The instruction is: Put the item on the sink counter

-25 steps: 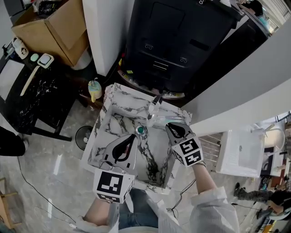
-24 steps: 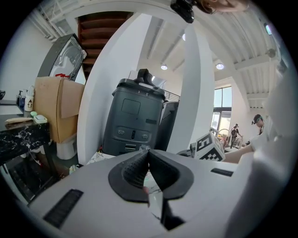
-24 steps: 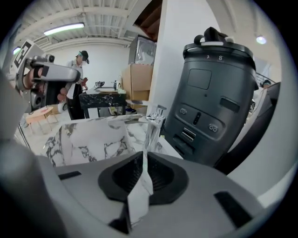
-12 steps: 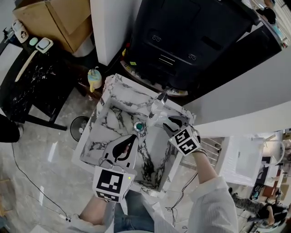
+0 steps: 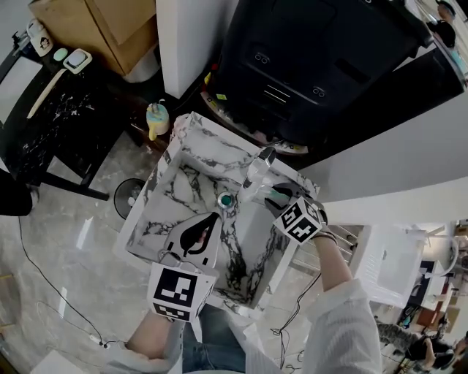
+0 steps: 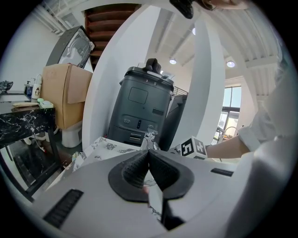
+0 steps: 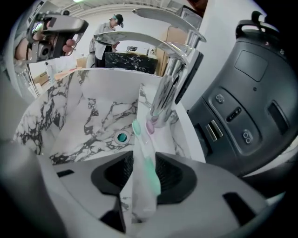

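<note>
A clear pack holding a green and a pink toothbrush (image 7: pixel 143 162) stands between the jaws of my right gripper (image 7: pixel 142 174). Those jaws have just been opening and now stand wide, the pack loose between them. In the head view the right gripper (image 5: pixel 281 193) points steeply down at the back right ledge of the white marble sink (image 5: pixel 183 139), beside the chrome faucet (image 5: pixel 257 172). The pack (image 5: pixel 272 191) shows there as a greenish strip. My left gripper (image 5: pixel 212 219) hovers over the basin's near side, shut and holding nothing; its pads (image 6: pixel 139 167) meet.
A teal drain (image 5: pixel 226 199) sits in the basin. A tall black machine (image 5: pixel 307 66) stands right behind the sink. A yellow bottle (image 5: pixel 156 117) is at the sink's far left corner, with a black marble table (image 5: pixel 51 109) and cardboard box (image 5: pixel 95 22) further left.
My right gripper has come down toward the ledge beside the faucet, rolled, and opened its jaws around the pack. The left gripper has sunk slightly over the basin.
</note>
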A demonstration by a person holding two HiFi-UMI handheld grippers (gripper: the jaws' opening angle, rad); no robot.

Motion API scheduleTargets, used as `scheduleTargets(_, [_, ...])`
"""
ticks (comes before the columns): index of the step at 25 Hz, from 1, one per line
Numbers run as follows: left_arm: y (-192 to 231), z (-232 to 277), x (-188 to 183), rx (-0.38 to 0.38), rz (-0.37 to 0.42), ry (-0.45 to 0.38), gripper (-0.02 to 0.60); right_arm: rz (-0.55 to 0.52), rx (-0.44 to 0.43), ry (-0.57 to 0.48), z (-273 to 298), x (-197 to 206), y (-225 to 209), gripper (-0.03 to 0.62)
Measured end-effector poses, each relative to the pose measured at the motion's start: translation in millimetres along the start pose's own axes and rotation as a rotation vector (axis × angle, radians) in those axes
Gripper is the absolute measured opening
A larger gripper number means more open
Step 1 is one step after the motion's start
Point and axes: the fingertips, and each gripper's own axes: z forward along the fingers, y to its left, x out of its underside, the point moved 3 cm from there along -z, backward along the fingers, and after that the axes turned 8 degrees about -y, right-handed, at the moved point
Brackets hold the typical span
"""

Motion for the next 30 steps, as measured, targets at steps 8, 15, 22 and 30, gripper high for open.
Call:
scheduleTargets(8, [-5,-1,-2,-0.008,0.005,-0.003,0.015,-0.119,-0.048,0.043,4,7,7,0.132])
scheduleTargets(15, [-5,-5,-6,-0.015,0.013,-0.013,0.015,-0.164,-0.084,0.034,1,2,16,0.051])
scheduleTargets(22, [-6,-14,-11,-0.026,0.024,-0.024,0.015,-0.173,-0.083,0.005,-3,-8,19,0.040])
scheduleTargets(30, [-8,-39,-26,-0.071,0.027,-0.070,0.015,-0.114,-0.064,-0.123,-31,-50,42,0.039])
